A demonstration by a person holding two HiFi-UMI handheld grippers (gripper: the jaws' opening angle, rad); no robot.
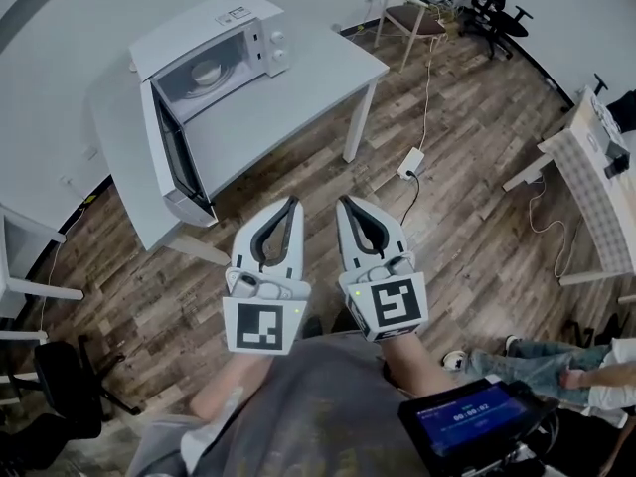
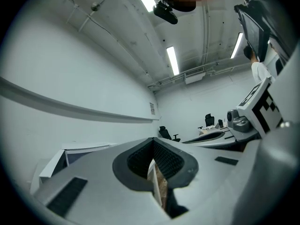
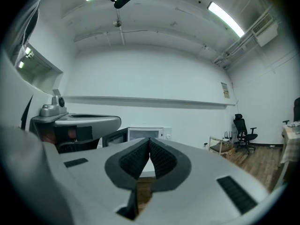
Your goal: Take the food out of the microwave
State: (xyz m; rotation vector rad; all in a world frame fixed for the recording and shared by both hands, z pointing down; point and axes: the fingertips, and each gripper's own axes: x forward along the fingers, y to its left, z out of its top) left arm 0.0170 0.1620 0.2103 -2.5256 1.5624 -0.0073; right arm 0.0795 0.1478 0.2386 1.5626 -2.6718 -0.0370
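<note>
**Both grippers empty, food in microwave**

My left gripper [image 1: 291, 203] and right gripper [image 1: 345, 202] have jaws pressed together, gripping nothing, side by side short of the table [image 1: 298, 87]. Microwave [image 1: 214, 28] door [image 1: 171, 152] hangs open; white food dish [image 1: 207, 71] sits inside.

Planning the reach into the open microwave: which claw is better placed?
Left, probably: the left claw is nearer the open microwave than the right claw; both are shut and empty.
</note>
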